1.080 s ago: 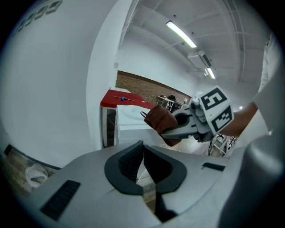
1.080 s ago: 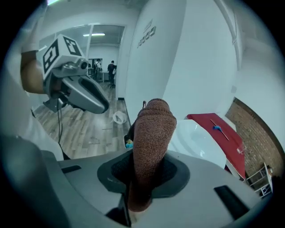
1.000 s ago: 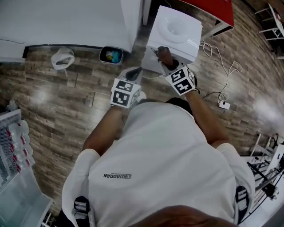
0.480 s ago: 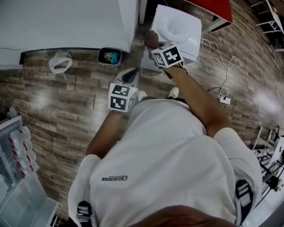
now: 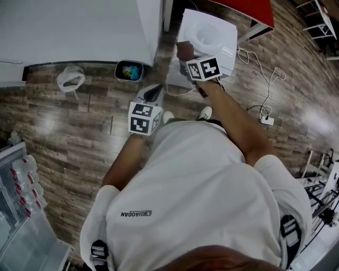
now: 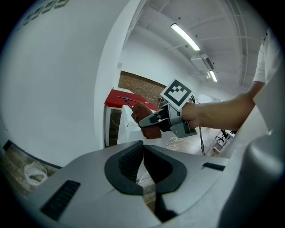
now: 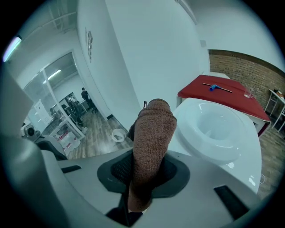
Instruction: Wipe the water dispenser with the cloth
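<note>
A brown wooden plank floor (image 5: 79, 122) is seen from above, bounded at the top left by a large white wall block (image 5: 79, 26). A red-topped table (image 5: 254, 10) stands at the upper right. Between the two stands the white box-shaped water dispenser (image 5: 209, 32), its top formed as a round sunken basin with a raised rim.

The left gripper (image 6: 143, 147) is held low, well short of the dispenser. Its jaws are pressed together with nothing between them. The right gripper (image 7: 144, 170) is raised to the near left corner of the dispenser's top, and its jaws are clenched on the brown terry cloth (image 7: 151, 129). The cloth stands up out of the jaws in a folded wad. Whether it is touching the white surface cannot be told.

The wiping step is judged to be just under way, with most of the top yet to be covered. For the next move, the wad needs to be pressed flat to the top and drawn across it, over the rim and into the basin.

Room is tight on the dispenser's left, where only a narrow gap is left to the wall block. The near side is open. On the right floor, a thin white cable (image 5: 265, 84) and a white power strip (image 5: 266, 121) are to be avoided, as is a small dark bin (image 5: 130, 70) by the wall.
</note>
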A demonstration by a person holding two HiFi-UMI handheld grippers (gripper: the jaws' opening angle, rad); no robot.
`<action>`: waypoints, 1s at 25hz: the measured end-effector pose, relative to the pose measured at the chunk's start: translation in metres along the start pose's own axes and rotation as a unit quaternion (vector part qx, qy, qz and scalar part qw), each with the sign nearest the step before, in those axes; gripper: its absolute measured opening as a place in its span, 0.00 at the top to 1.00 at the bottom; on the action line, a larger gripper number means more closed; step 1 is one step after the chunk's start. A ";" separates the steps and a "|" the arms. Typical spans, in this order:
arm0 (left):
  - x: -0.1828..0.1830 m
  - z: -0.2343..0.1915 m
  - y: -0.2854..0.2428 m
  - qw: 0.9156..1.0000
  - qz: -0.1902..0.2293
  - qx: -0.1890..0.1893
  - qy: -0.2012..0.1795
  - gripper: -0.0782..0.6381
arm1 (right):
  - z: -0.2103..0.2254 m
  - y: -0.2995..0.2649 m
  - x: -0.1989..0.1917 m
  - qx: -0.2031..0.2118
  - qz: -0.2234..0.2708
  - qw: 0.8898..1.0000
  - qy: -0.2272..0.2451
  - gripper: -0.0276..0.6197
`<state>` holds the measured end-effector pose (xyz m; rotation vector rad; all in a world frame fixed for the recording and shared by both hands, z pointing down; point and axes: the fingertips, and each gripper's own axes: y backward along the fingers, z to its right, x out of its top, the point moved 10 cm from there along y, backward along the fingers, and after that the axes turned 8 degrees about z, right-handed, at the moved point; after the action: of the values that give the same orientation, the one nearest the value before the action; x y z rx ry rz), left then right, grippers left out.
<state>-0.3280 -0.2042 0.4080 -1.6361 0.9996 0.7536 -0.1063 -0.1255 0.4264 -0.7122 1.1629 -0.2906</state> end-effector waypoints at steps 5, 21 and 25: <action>-0.001 0.009 -0.007 1.000 -0.006 -0.018 -0.010 0.89 | 0.015 0.011 -0.011 -0.019 0.002 1.000 -0.020 0.85; 0.002 0.038 -0.022 0.998 -0.020 -0.044 -0.030 0.89 | 0.083 0.070 -0.048 -0.090 0.018 0.992 -0.085 0.85; 0.002 0.042 -0.024 0.998 -0.019 -0.046 -0.032 0.89 | 0.098 0.085 -0.059 -0.111 0.019 0.989 -0.098 0.85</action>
<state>-0.3056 -0.1610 0.4058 -1.6945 0.8969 0.8314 -0.0525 0.0067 0.4358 -0.8913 1.0282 -0.0572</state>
